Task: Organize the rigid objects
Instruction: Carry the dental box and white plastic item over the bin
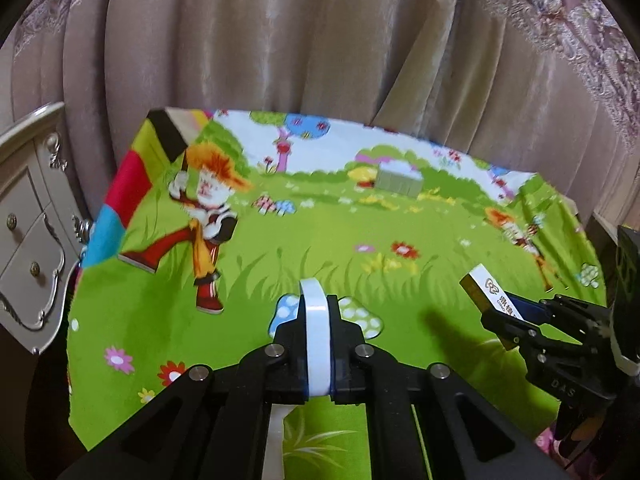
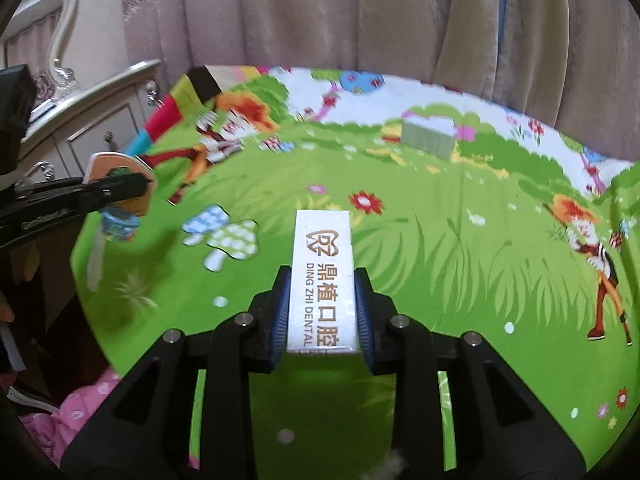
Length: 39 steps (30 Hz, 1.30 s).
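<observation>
My left gripper (image 1: 316,318) is shut on a flat round hand fan (image 1: 311,292), seen edge-on as a thin white and blue strip. In the right wrist view the fan (image 2: 116,168) shows an orange rim and a cartoon picture, with its pale handle (image 2: 96,256) hanging down from the left gripper (image 2: 138,184). My right gripper (image 2: 322,284) is shut on a white dental box (image 2: 323,248) with gold lettering, its blue pads pressed on the long sides. The same box (image 1: 482,286) sticks out of the right gripper (image 1: 508,316) at the right. Both are held above the table.
A bright cartoon cloth (image 1: 360,232) covers the table. A grey-green box (image 1: 400,180) stands near its far edge, in front of a beige curtain (image 1: 280,40). A cream dresser (image 1: 28,220) stands at the left. Pink fabric (image 2: 80,408) lies below the table's near left corner.
</observation>
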Motion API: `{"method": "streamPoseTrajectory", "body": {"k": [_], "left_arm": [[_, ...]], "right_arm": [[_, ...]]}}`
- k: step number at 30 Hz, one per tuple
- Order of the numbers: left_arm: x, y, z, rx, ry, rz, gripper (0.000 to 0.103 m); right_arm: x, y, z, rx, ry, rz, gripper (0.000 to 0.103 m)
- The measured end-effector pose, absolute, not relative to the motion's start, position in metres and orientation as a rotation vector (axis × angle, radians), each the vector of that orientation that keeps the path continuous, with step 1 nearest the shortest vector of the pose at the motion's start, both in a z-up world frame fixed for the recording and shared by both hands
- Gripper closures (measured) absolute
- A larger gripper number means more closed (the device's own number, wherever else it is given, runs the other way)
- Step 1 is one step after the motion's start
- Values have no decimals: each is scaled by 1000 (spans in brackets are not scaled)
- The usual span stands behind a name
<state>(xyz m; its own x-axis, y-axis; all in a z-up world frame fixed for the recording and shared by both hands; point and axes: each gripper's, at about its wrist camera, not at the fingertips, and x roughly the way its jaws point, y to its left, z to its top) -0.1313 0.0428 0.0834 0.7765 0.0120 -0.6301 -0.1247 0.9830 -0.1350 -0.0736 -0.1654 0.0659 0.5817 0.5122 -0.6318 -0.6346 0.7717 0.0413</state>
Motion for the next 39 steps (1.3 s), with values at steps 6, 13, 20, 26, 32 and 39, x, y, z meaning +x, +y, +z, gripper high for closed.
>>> {"method": "streamPoseTrajectory", "body": {"k": [6,13,20,26,32,39], "left_arm": [[-141,25,123,-117,594,62,97],[-163,-3,174,-54,456,54,97],[-189,-30,223,6,297,52,97],[-206,-65,254,60,199,6,97],[-211,-110,266,108,168,-88,97],[-216,-167,262,156,161,-208,97]], "right_arm": [[-98,-175,112,-173,543,675,69],[-129,-193,168,-146,368,662,69],[-171,-218,219,-144,173,614,69],[-199,-249,247,-136,60,541,69],[-214,-285,252,-135,28,461,69],[-229,-336,247,-109,31,357,69]]}}
